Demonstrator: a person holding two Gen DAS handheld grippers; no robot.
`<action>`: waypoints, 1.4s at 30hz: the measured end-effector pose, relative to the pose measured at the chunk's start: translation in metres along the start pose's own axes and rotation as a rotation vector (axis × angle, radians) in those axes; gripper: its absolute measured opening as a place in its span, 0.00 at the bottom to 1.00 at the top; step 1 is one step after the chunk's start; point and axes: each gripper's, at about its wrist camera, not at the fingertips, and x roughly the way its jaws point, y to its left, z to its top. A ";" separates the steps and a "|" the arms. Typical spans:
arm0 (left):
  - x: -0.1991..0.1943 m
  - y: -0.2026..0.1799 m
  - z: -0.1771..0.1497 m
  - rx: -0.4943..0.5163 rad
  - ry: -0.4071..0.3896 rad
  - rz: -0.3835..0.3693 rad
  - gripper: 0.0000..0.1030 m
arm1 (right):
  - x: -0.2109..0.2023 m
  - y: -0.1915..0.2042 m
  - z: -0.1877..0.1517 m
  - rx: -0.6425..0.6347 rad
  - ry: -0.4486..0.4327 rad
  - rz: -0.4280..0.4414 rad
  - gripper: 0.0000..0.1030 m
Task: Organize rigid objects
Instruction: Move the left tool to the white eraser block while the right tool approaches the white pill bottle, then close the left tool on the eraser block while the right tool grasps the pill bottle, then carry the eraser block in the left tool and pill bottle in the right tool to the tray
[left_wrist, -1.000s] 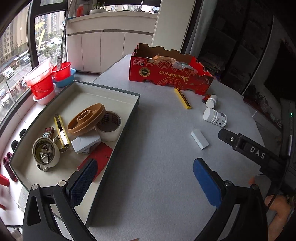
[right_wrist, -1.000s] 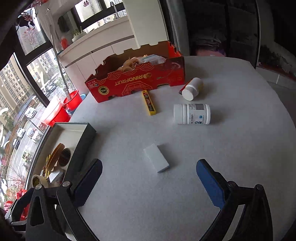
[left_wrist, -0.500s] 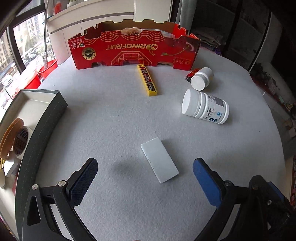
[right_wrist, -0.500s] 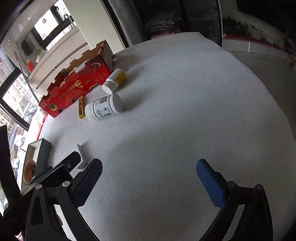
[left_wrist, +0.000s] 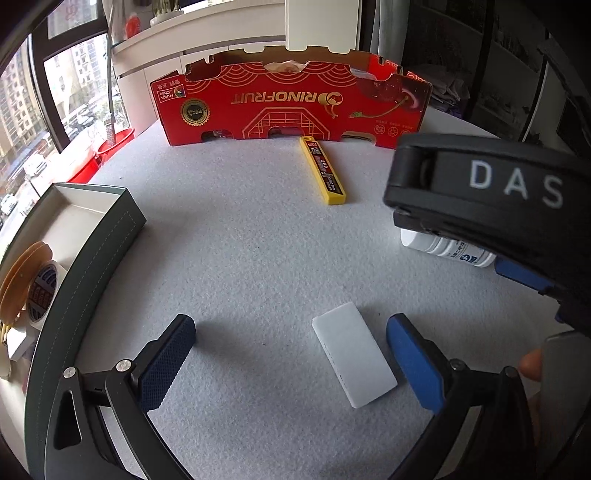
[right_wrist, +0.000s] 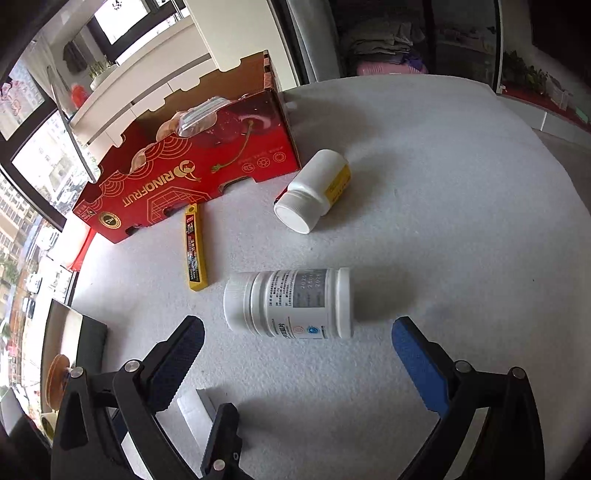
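Since both tools are spread wide and empty, the left gripper (left_wrist: 290, 349) brackets the flat white block (left_wrist: 354, 354) near its right finger while the right gripper (right_wrist: 297, 347) lines up behind the toppled bottle (right_wrist: 291, 302), each seemingly preparing a pickup for the tray (left_wrist: 92, 254).

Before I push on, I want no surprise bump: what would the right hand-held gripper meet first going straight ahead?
Most likely the pill bottle lying on its side, just ahead of the right hand-held gripper, between its open fingers; depth is hard to judge.
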 end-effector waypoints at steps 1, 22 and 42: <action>0.002 -0.002 0.001 -0.004 -0.006 0.003 1.00 | 0.005 0.003 0.002 -0.017 0.009 -0.014 0.99; -0.032 -0.034 -0.023 0.242 0.032 -0.180 0.24 | -0.092 -0.090 -0.105 0.033 0.000 -0.078 0.70; -0.108 0.013 -0.136 0.325 -0.031 -0.229 0.24 | -0.132 -0.054 -0.225 -0.127 -0.063 -0.194 0.70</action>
